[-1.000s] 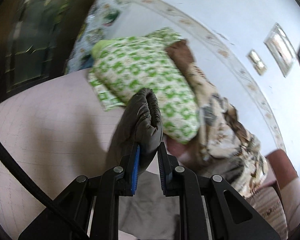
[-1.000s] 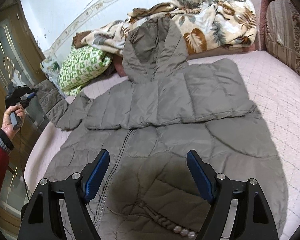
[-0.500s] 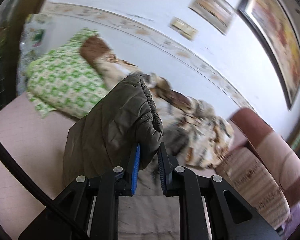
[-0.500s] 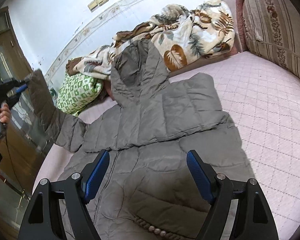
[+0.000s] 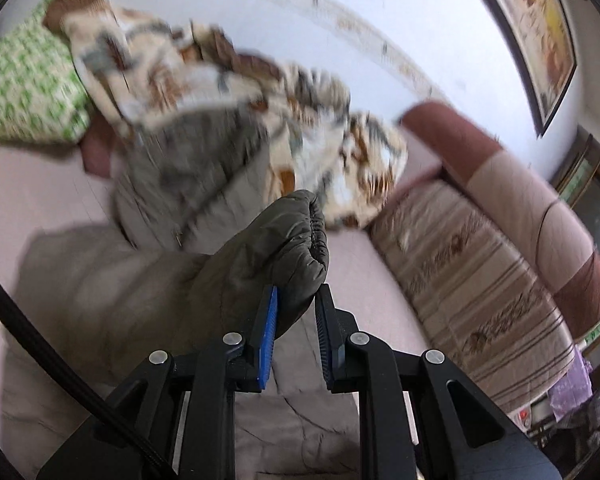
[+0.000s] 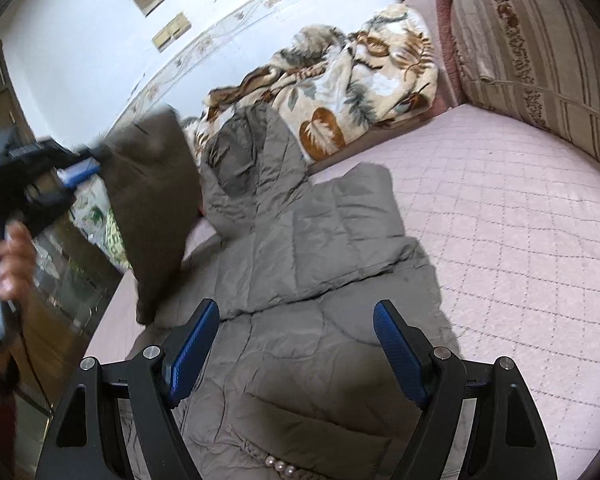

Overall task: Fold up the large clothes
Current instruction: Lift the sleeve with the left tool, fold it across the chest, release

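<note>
One leaf-print blanket (image 6: 340, 76) beyond the jacket's (image 6: 324, 280) hood.

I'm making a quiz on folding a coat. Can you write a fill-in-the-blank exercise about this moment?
1. The left hand-held gripper is shut on the coat's ____.
2. The right hand-held gripper hovers ____ above the coat.
3. The coat's other sleeve lies folded across its ____.
4. The coat lies on a pink ____.

Missing words: sleeve; open; chest; bed
</note>
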`<state>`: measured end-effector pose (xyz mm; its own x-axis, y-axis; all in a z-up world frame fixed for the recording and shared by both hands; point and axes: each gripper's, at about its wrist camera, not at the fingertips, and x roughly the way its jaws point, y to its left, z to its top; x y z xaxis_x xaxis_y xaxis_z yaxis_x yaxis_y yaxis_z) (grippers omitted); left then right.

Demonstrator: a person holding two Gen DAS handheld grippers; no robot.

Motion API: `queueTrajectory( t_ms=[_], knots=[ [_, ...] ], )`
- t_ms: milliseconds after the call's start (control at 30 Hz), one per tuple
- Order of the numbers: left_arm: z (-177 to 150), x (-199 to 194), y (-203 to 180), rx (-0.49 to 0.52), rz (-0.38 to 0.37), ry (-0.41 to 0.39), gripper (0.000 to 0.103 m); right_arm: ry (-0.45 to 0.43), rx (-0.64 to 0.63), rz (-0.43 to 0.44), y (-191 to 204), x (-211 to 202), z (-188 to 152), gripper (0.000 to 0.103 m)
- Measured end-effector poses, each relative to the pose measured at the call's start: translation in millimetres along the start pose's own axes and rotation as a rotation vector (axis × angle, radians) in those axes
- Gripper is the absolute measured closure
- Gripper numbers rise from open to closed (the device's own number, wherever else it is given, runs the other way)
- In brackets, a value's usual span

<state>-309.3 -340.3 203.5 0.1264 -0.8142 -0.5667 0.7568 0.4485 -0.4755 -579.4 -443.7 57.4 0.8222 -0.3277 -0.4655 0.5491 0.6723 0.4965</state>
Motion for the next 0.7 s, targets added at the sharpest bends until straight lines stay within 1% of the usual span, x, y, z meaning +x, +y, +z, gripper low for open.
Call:
queueTrajectory(
  t_ms=[67,200,267,333,400,467,500,533,600,700],
  knots=[
    [-18,24,0,-0.004,0.005,0.039,0.086,-0.015,0.002,-0.026,-3,-2,2,0.02],
    [-57,70,10,-0.034,0.033,0.132,0.085,-0.006,0.027,-0.031,-11,-1,3,0.02],
    [-68,88,19,-0.052,0.032,0.171,0.085,-0.012,0.047,-0.034,-17,-3,4,0.02],
    [-78,100,22,-0.05,0.046,0.197,0.084,-0.023,0.064,-0.046,-21,-5,6,0.02],
    [-91,112,20,-0.026,0.068,0.227,0.083,-0.034,0.091,-0.055,-27,-7,8,0.02],
    [-99,119,17,-0.009,0.075,0.251,0.081,-0.044,0.111,-0.071,-33,-9,10,0.02],
    [-103,122,16,-0.005,0.073,0.261,0.075,-0.048,0.118,-0.078,-35,-10,10,0.02],
    [-108,125,14,0.0,0.076,0.273,0.065,-0.053,0.128,-0.085,-38,-11,11,0.02],
    [-113,123,11,0.008,0.075,0.277,0.055,-0.066,0.146,-0.103,-43,-13,13,0.02],
    [-119,117,8,0.03,0.063,0.287,0.051,-0.087,0.174,-0.125,-50,-16,14,0.02]
  ],
)
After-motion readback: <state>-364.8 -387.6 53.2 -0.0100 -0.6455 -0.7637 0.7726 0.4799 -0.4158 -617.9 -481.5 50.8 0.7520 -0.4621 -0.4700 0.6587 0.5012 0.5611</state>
